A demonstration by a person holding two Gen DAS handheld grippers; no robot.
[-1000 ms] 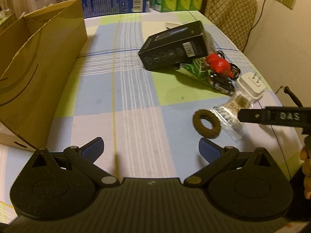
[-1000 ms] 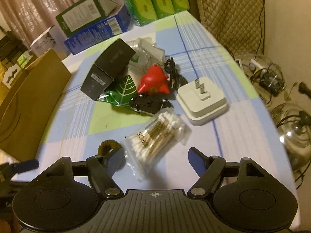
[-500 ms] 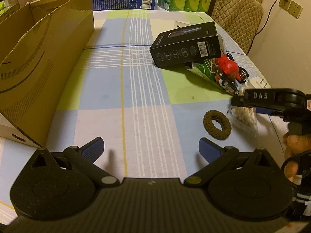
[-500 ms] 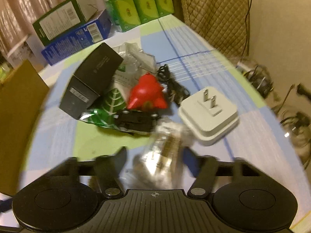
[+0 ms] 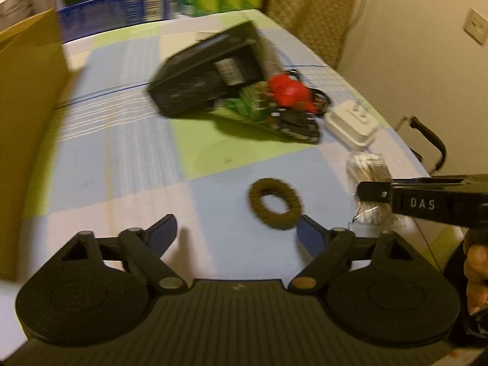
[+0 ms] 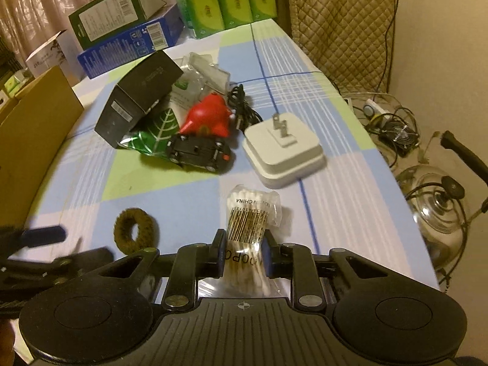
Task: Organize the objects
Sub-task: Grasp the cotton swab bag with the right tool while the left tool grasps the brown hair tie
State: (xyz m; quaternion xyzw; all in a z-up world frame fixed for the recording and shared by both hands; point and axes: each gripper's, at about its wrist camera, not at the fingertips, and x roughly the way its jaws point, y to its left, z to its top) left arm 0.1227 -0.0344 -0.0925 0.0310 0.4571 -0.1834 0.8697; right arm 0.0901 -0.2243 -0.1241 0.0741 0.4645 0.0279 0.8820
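right gripper [image 6: 242,256]: we see its two fingers pressed onto the sides of the cotton swab bag [image 6: 248,231], pinching it about the middle; the barcode end sticks out forward past the fingertips.
cotton swab bag: at the near right part of the table [image 6: 195,195], just in front of the white plug adapter [image 6: 285,154]; we cannot tell whether it is lifted or lying on the cloth.
left gripper [image 5: 236,235]: spread wide and holding nothing, low over the checked cloth.
brown ring [image 5: 274,202]: flat on the table, its near edge just beside the left gripper's right fingertip; in the right wrist view it lies left of the held bag, apart from it.
pile: a black box [image 6: 138,91] leans over a green leaf packet [image 6: 157,131]; a red toy [image 6: 210,117] and a black toy car [image 6: 199,152] sit against them, with a black cable [image 6: 242,109] behind.
cardboard box [image 6: 33,122]: at the left edge of the table, well apart from the pile.
left view: blurred, so we leave small detail out.
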